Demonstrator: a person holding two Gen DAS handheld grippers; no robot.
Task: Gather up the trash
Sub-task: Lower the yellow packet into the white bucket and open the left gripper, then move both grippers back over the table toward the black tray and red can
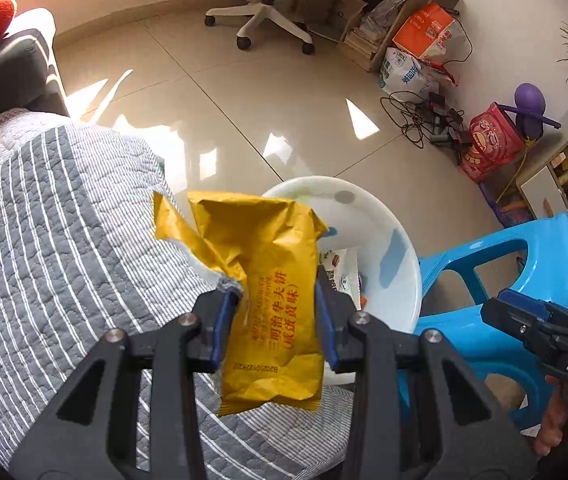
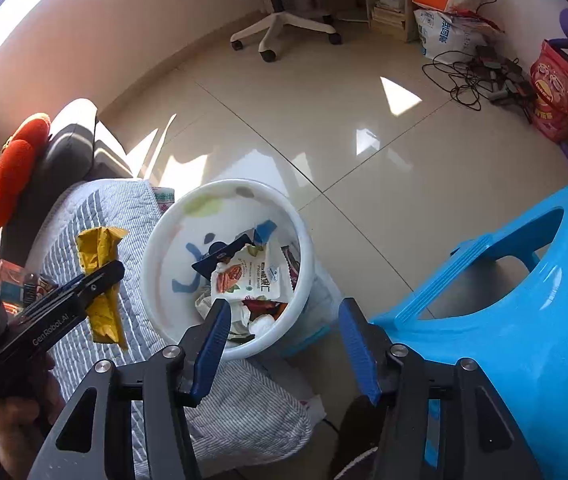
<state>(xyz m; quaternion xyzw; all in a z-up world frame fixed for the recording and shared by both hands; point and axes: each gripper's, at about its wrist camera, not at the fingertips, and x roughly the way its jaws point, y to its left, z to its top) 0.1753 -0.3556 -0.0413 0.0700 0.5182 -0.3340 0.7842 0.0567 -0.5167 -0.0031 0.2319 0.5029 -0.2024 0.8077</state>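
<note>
The left gripper point(image 1: 275, 320) is pinching a yellow snack wrapper point(image 1: 267, 292) between its two blue pads point(image 1: 221, 328), the pads pressing on the wrapper's long sides around its middle — the crumpled, torn-open end is sticking out beyond the fingertips and the sealed end is hanging back toward the camera. In the right wrist view the same wrapper point(image 2: 101, 280) is showing edge-on in that gripper point(image 2: 95, 280), hanging over the striped grey quilt point(image 2: 131, 320) just beside the rim of the white bin point(image 2: 243, 188). The right gripper point(image 2: 284, 340) is hovering with its jaws spread wide and nothing between them, its fingers point(image 2: 213, 336) framing the near rim of the bin. Inside the bin, other packets are lying in a loose heap, a white nut packet point(image 2: 243, 280) on top. The bin is standing on the tiled floor point(image 2: 324, 120), touching the quilt's edge on one side, with a blue plastic stool point(image 2: 524, 300) near it on the other, leaving a narrow gap of floor between bin and stool. Beyond the bin the floor is lying open and sunlit as far as a white office chair point(image 2: 284, 20). Along the far wall on the right, boxes, bags and a tangle of black cables point(image 2: 472, 76) are lying.
</note>
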